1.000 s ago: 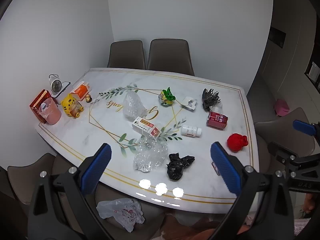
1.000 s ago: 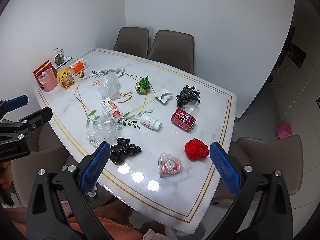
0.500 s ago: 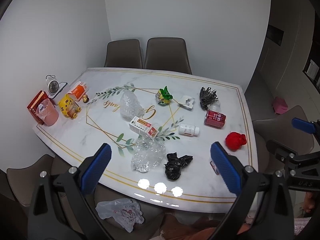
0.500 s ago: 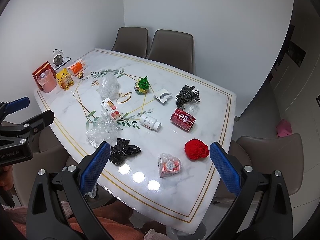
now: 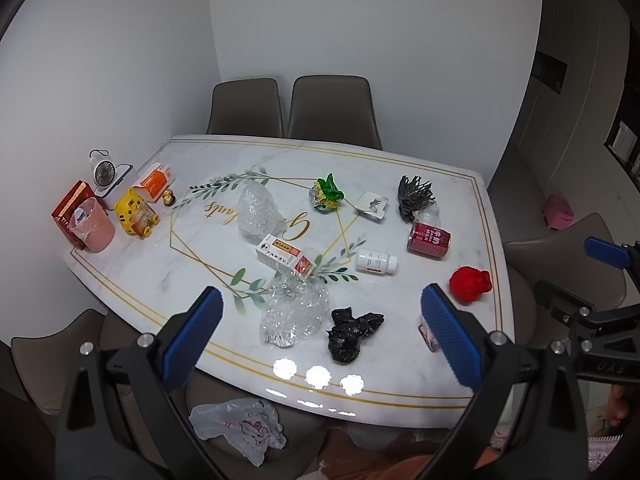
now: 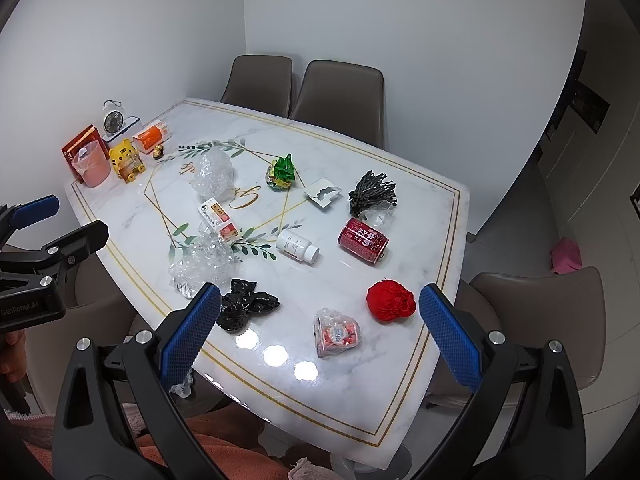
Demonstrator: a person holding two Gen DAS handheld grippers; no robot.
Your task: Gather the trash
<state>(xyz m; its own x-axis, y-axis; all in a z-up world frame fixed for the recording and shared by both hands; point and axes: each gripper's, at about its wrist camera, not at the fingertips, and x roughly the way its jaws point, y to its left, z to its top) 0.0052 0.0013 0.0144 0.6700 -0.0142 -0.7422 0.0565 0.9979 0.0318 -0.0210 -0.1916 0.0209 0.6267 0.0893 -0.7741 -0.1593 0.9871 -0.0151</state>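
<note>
Trash lies scattered on a white marble table (image 5: 132, 264): a black crumpled bag (image 5: 352, 332), crumpled clear plastic (image 5: 294, 312), a red ball (image 5: 469, 283), a red can (image 5: 429, 235), a white bottle (image 5: 376, 261), a small carton (image 5: 283, 255) and a green wrapper (image 5: 327, 197). A clear snack packet (image 6: 337, 331) lies near the front edge. A pink bin (image 5: 91, 225) stands at the far left. My left gripper (image 5: 320, 338) and my right gripper (image 6: 318, 340) are both open and empty, held above the near table edge.
A yellow tiger toy (image 5: 134, 213), a small fan (image 5: 105, 172), an orange box (image 5: 156, 179) and a red box (image 5: 69, 208) stand beside the bin. Brown chairs (image 5: 332, 110) surround the table. A white plastic bag (image 5: 240, 426) lies on the near chair.
Both grippers have drifted slightly back and up from the table, so the table looks a little smaller. Nothing on the table has moved.
</note>
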